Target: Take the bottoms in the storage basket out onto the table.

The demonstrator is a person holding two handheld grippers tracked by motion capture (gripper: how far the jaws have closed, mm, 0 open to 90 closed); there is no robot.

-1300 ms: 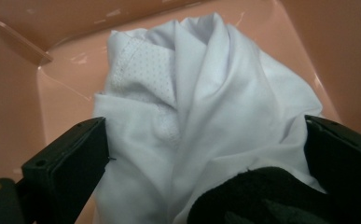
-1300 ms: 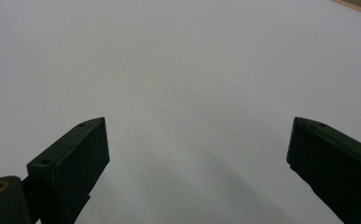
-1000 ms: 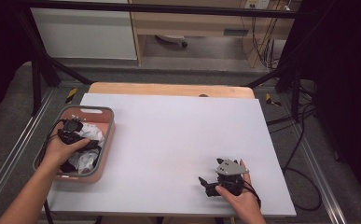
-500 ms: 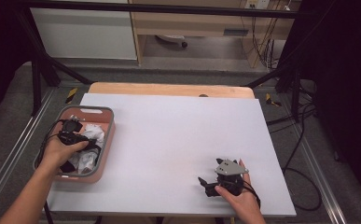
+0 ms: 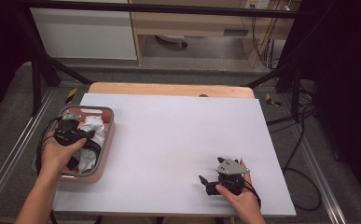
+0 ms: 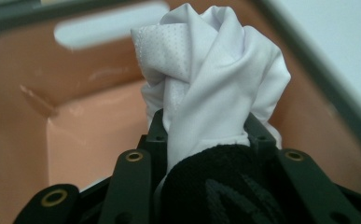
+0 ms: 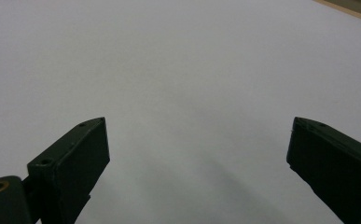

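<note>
A pink basket (image 5: pixel 107 142) with a grey rim stands at the table's left edge and holds white and black cloth. My left gripper (image 5: pixel 75 130) is down inside it, shut on a bunched white cloth (image 6: pixel 211 79) that rises between its jaws. A black cloth (image 6: pixel 220 186) lies over the jaws close to the camera. The same white cloth (image 5: pixel 93 125) shows beside the hand in the high view. My right gripper (image 5: pixel 205 184) rests near the table's front right, open, with bare white table between its jaws (image 7: pixel 199 135).
The white tabletop (image 5: pixel 178 135) stretches between the two hands. The basket's pink far wall (image 6: pixel 85 93) has a handle slot. A wooden strip (image 5: pixel 169 88) runs along the table's far edge, with cables on the floor to the right.
My left gripper has shifted slightly toward the person inside the basket, still on the cloth. The right gripper has stayed put.
</note>
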